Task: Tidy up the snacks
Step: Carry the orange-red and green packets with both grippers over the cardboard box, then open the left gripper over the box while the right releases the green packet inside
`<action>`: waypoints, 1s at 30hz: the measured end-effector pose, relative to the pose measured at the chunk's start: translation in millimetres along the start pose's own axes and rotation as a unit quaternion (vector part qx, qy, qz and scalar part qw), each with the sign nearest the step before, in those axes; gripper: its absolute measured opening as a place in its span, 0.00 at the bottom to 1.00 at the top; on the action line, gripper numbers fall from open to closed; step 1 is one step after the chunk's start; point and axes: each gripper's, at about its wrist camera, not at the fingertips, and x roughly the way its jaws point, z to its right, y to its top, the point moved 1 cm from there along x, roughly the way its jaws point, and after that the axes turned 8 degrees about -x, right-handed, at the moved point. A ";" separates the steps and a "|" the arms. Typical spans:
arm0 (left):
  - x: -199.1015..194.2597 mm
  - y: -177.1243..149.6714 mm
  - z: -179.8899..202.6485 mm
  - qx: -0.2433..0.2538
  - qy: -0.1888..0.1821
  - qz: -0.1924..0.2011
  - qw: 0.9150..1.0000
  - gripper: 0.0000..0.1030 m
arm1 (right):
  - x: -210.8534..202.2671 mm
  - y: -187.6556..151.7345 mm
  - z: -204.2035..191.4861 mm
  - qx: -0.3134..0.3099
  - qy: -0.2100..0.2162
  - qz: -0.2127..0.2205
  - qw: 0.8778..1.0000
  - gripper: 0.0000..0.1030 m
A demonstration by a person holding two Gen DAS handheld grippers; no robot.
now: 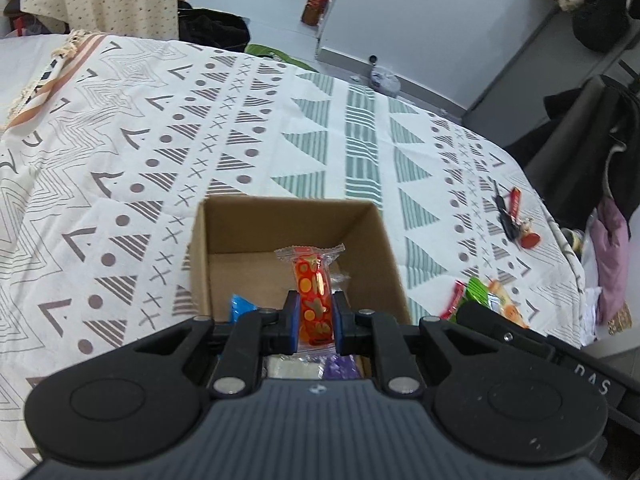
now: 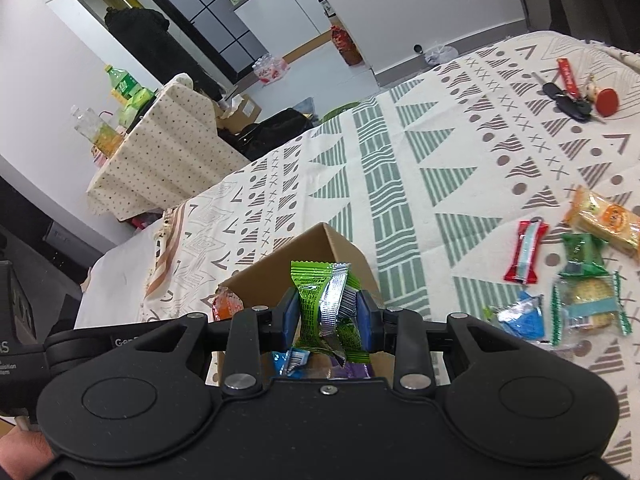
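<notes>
My left gripper point(image 1: 316, 320) is shut on a red-orange wrapped snack point(image 1: 314, 292), held upright above the open cardboard box point(image 1: 288, 212). Blue point(image 1: 240, 306), white and purple packets lie inside the box. My right gripper point(image 2: 328, 316) is shut on a green and silver snack packet point(image 2: 326, 300), hovering over the same box point(image 2: 320, 244), where blue point(image 2: 290, 360) and purple packets show below. Loose snacks lie on the cloth to the right: a red bar point(image 2: 526, 250), a green packet point(image 2: 582, 254), a cracker pack point(image 2: 588, 306), a blue packet point(image 2: 524, 318) and an orange biscuit pack point(image 2: 604, 220).
The patterned tablecloth point(image 1: 200, 128) covers the table. Keys with a red tag point(image 2: 576, 92) lie at the far right. A side table with bottles point(image 2: 120, 96) stands beyond the left edge. A hand point(image 2: 24, 452) holds the right gripper's grip.
</notes>
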 end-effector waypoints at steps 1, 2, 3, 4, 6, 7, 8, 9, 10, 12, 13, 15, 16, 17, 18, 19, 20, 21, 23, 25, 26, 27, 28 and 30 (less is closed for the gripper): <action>1.7 2.5 -2.1 -0.002 0.003 0.000 1.000 0.15 | 2.5 1.6 -1.5 0.000 0.002 -0.001 1.000 0.29; 3.2 4.9 -4.1 -0.004 0.006 0.000 1.000 0.15 | 4.9 3.0 -2.8 0.000 0.003 -0.002 1.000 0.29; 4.7 7.1 -6.1 -0.006 0.009 0.000 1.000 0.15 | 7.4 4.4 -4.1 -0.001 0.005 -0.004 1.000 0.29; 6.3 9.4 -8.4 -0.009 0.013 -0.001 1.000 0.15 | 9.8 5.7 -5.6 -0.001 0.007 -0.005 1.000 0.29; 8.6 13.3 -13.2 -0.016 0.027 0.000 1.000 0.16 | 15.5 8.0 -10.5 -0.005 0.012 -0.009 1.000 0.29; 9.4 15.0 -15.0 -0.017 0.033 0.000 0.999 0.19 | 18.1 8.5 -12.6 -0.006 0.015 -0.011 1.000 0.29; 9.9 16.4 -17.1 -0.018 0.035 -0.002 0.999 0.19 | 21.0 9.0 -15.1 -0.008 0.017 -0.013 1.000 0.29; 10.1 17.6 -19.2 -0.020 0.035 -0.004 0.999 0.19 | 23.5 9.4 -17.7 -0.010 0.019 -0.015 1.000 0.29; 9.9 18.6 -21.2 -0.023 0.037 -0.005 0.999 0.19 | 26.0 9.9 -20.3 -0.011 0.022 -0.017 1.000 0.29; 8.2 19.8 -25.5 -0.027 0.043 -0.004 0.999 0.19 | 30.3 10.3 -25.1 -0.013 0.028 -0.021 0.999 0.29; 7.0 20.0 -27.3 -0.028 0.044 -0.003 0.999 0.19 | 32.2 10.7 -27.8 -0.014 0.031 -0.023 0.999 0.30; 4.8 20.5 -30.3 -0.029 0.046 -0.004 0.999 0.20 | 34.8 11.4 -32.3 -0.013 0.039 -0.026 0.999 0.34; 4.0 20.7 -31.2 -0.029 0.047 -0.005 0.998 0.24 | 35.1 11.2 -33.4 -0.011 0.041 -0.027 0.999 0.37; 3.2 20.6 -32.2 -0.029 0.048 -0.007 0.998 0.27 | 34.9 10.9 -34.7 -0.010 0.043 -0.028 0.999 0.43; 2.2 20.6 -32.8 -0.030 0.048 -0.007 0.998 0.30 | 33.9 10.3 -36.1 -0.012 0.044 -0.028 0.999 0.47; 0.7 20.1 -33.4 -0.030 0.049 -0.007 0.998 0.36 | 32.0 9.6 -36.8 -0.013 0.043 -0.027 0.999 0.47; -0.6 19.7 -33.7 -0.030 0.051 -0.006 0.998 0.43 | 30.3 9.1 -36.9 -0.014 0.042 -0.026 0.999 0.48; -1.8 19.0 -33.6 -0.030 0.052 -0.005 0.998 0.47 | 28.0 8.3 -36.1 -0.013 0.040 -0.026 0.999 0.48; -4.7 17.3 -33.0 -0.028 0.051 -0.003 0.998 0.58 | 22.1 6.4 -33.0 -0.011 0.035 -0.025 0.999 0.51; -6.9 15.3 -31.4 -0.027 0.050 -0.002 0.998 0.66 | 15.3 4.5 -28.7 -0.013 0.025 -0.022 0.999 0.56; -8.3 14.0 -30.3 -0.025 0.050 -0.002 0.998 0.69 | 11.4 3.4 -26.1 -0.014 0.020 -0.020 0.999 0.60; -9.4 12.6 -28.7 -0.023 0.050 -0.001 0.998 0.70 | 7.6 2.3 -23.4 -0.015 0.015 -0.019 1.000 0.63; -10.6 11.0 -27.1 -0.021 0.050 0.000 0.999 0.73 | 3.8 1.3 -20.2 -0.014 0.011 -0.017 1.000 0.64; -12.4 7.6 -23.2 -0.017 0.049 -0.001 0.999 0.75 | -4.1 -1.0 -14.3 -0.013 0.003 -0.014 1.000 0.69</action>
